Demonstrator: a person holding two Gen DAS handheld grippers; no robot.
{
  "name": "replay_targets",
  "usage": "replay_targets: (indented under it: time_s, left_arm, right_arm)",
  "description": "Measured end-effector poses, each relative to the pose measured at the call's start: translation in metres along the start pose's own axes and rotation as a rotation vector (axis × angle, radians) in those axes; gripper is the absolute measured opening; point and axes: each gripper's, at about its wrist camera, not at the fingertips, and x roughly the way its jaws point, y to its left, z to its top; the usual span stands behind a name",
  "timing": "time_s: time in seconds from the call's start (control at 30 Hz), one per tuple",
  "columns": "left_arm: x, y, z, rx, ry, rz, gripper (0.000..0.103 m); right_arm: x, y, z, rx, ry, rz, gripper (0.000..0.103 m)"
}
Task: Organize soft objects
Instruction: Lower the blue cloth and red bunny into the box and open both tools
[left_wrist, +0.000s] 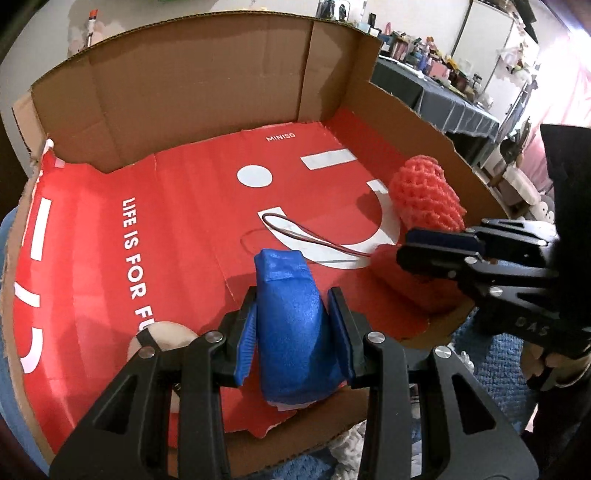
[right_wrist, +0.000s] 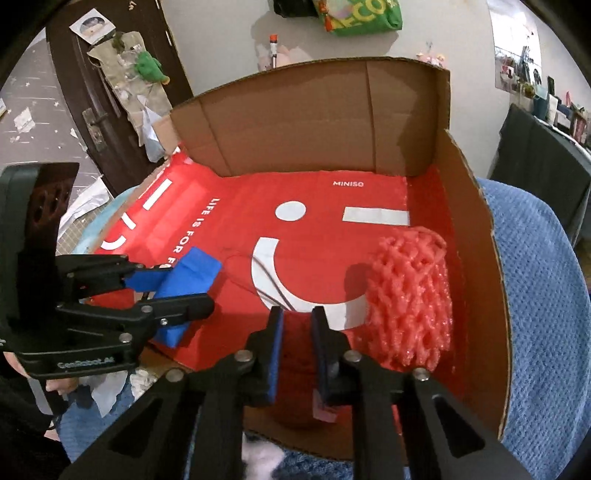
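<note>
A cardboard box (left_wrist: 207, 81) lined with a red printed sheet (left_wrist: 192, 221) fills both views. My left gripper (left_wrist: 293, 299) is shut on a blue soft pouch (left_wrist: 291, 332), held just above the liner near the box's front edge. It shows at the left of the right wrist view as well, the left gripper (right_wrist: 192, 288) with the blue pouch (right_wrist: 195, 269). My right gripper (right_wrist: 297, 315) is shut on a dark red soft object (right_wrist: 295, 343) at the front edge, also seen from the side, right gripper (left_wrist: 404, 245) over the red object (left_wrist: 417, 288). A pink foam net (right_wrist: 410, 295) lies in the box's right corner.
A thin looped wire (left_wrist: 314, 236) lies on the liner mid-box. A beige round soft thing (left_wrist: 162, 338) sits at the front left. The box rests on a blue knit blanket (right_wrist: 535, 295). A cluttered dark table (left_wrist: 443, 99) stands to the right, a dark door (right_wrist: 92, 92) to the left.
</note>
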Motion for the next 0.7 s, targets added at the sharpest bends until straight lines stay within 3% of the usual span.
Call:
replay_targets:
  time_s: [0.07,0.13,0.2,0.23,0.33,0.43,0.7]
  left_arm:
    - [0.001,-0.001,-0.001,0.006,0.007,-0.005,0.034]
    - [0.002,-0.002,0.0,0.013,0.011,-0.006,0.034]
    - [0.002,-0.002,-0.001,0.017,0.012,-0.008,0.035]
    - [0.002,-0.002,-0.001,0.018,0.014,-0.01,0.035]
    - [0.005,-0.002,0.0,0.018,0.02,-0.007,0.035]
    - [0.009,-0.001,-0.001,0.015,0.033,-0.005,0.035]
    - [0.008,-0.002,0.0,0.02,0.032,-0.002,0.036]
  right_arm:
    - [-0.002,0.001,0.001,-0.01,0.016,0.004,0.02]
    - [-0.005,0.004,0.002,-0.022,0.032,0.007,0.033]
    - [-0.005,0.009,0.001,-0.057,0.063,-0.002,0.061]
    - [-0.005,0.013,-0.001,-0.076,0.063,-0.014,0.063]
    - [0.002,0.017,-0.004,-0.103,0.085,-0.043,0.063]
    - [0.01,0.016,-0.007,-0.111,0.111,-0.074,0.045]
    - [0.014,0.012,-0.001,-0.091,0.077,-0.062,0.043]
